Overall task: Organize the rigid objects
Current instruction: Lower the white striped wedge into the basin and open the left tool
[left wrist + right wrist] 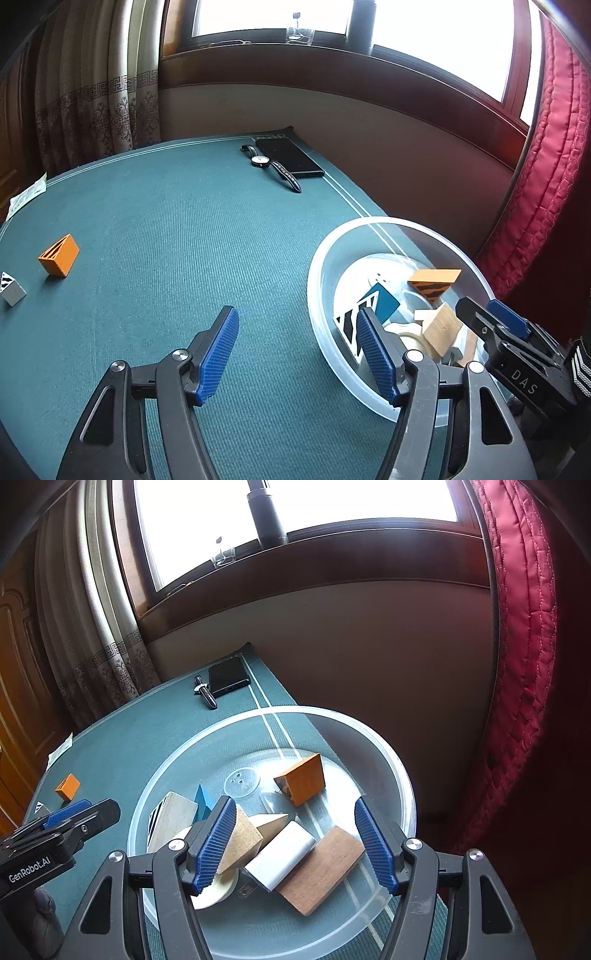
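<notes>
While both grippers stand partly open and empty, the clear bowl (402, 775) serves as landmark. Left gripper (295, 354): jaws apart over the bowl's left rim, nothing between them. Right gripper (295, 843): jaws apart above the bowl's contents, gripping nothing. Inside the bowl: orange block (304, 780), white block (282, 854), brown slab (321, 869), teal piece (203, 803). Well left of the bowl on the green mat (177, 229): orange prism (60, 255), grey block (11, 288). Beyond the bowl: watch (264, 160), phone (290, 157).
</notes>
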